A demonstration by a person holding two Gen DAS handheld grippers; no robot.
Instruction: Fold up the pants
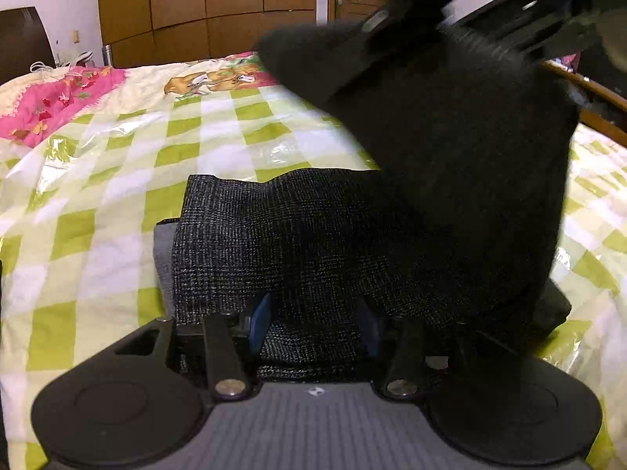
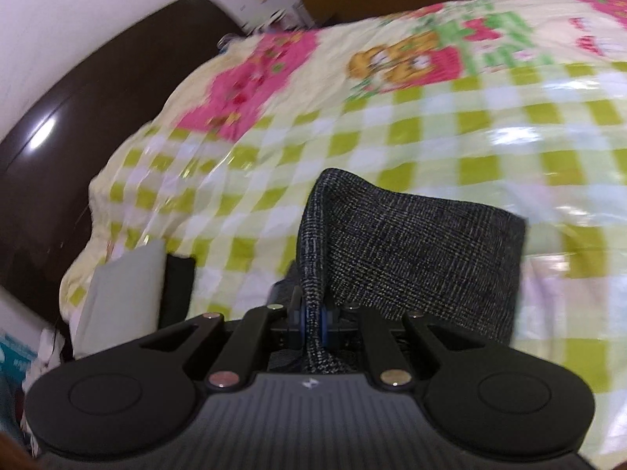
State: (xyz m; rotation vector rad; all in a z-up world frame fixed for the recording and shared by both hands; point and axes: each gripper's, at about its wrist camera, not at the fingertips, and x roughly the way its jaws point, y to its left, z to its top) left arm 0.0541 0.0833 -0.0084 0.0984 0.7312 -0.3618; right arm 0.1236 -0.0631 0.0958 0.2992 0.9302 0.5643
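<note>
**Pants lifted off the bed at both ends**

Your right gripper [image 2: 313, 319] is pinched nearly shut on a bunched edge of the dark checked pants [image 2: 423, 243], fabric hanging over the green-checked bedspread [image 2: 392, 125]. Your left gripper [image 1: 313, 327] stands part open, cloth filling the gap; whether its pads press it, you cannot tell.

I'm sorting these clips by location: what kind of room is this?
Most likely a bedroom: a bed with a green-checked cartoon bedspread, a dark headboard, and wooden wardrobe doors behind.
</note>
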